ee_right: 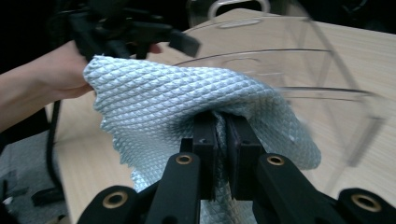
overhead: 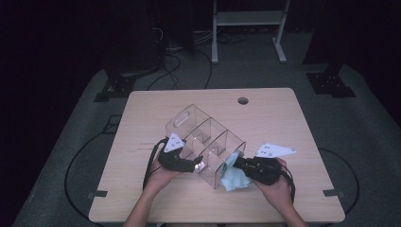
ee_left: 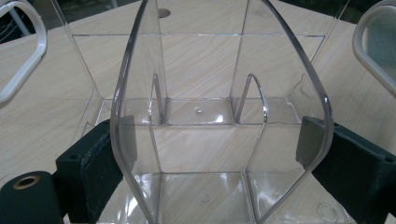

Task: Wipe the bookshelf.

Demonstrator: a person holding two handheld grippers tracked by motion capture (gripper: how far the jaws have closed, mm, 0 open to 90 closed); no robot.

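A clear plastic organiser with several compartments and a handle slot lies tilted on the wooden table. My left gripper holds its near left end. In the left gripper view the two black jaws press on both sides of the organiser's curved wall, with my left gripper shut across it. My right gripper is shut on a light blue waffle cloth at the organiser's near right end. In the right gripper view the cloth drapes over my right gripper, next to the organiser's rim.
A round cable hole sits near the table's far edge. Beyond the table stand a white metal frame and dark stands, with cables on the grey floor. Bare wood lies left, right and behind the organiser.
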